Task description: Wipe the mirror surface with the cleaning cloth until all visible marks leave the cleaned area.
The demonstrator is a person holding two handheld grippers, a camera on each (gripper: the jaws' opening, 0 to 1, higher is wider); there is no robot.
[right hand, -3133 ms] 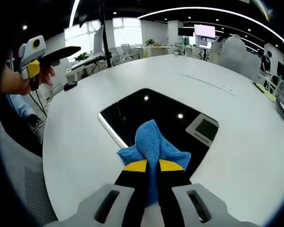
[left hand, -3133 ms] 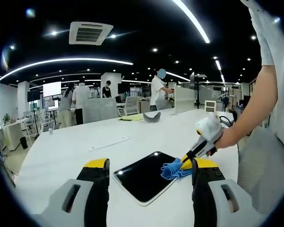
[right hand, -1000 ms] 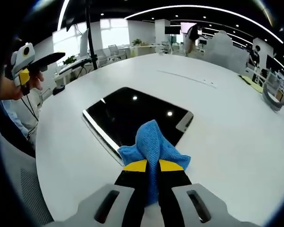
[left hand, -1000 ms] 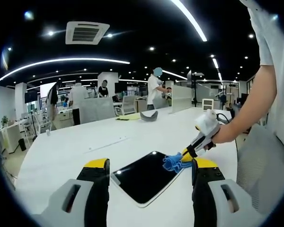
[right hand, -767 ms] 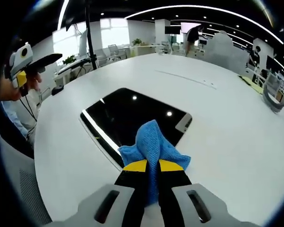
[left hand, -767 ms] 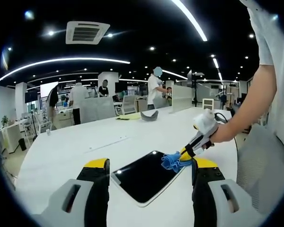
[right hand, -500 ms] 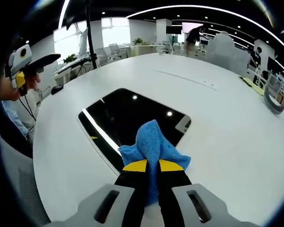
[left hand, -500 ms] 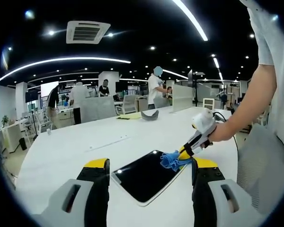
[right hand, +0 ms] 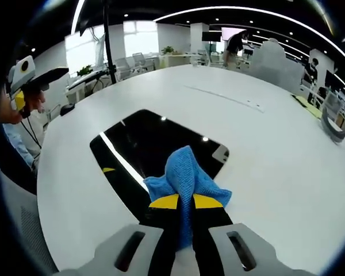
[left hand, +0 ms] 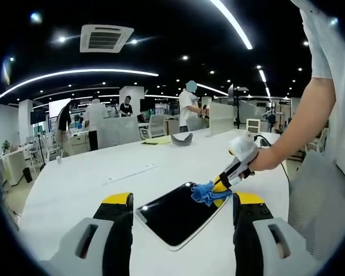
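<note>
- The right gripper is clamped on the blue cleaning cloth, its yellow-tipped jaws pressed together on the fabric; the cloth bunches up just ahead of the tips and rests on the near edge of the mirror
- In the left gripper view the same right gripper comes in from the right, held by a person's hand; the cloth touches the mirror's far right corner
- The left gripper stands with its jaws wide apart and nothing between them; the mirror lies on the white surface just ahead, in the gap between the two jaws
- The mirror is a dark, rounded rectangle lying flat; it reflects ceiling lights as small bright dots and one long streak; no marks can be made out on it
- In the right gripper view the left gripper shows far off to the left, above the surface's edge
- Beyond the left gripper, at the far side of the room, several people stand among desks; a grey curved object lies near the far edge of the surface
- No brand, label or writing can be read anywhere
</note>
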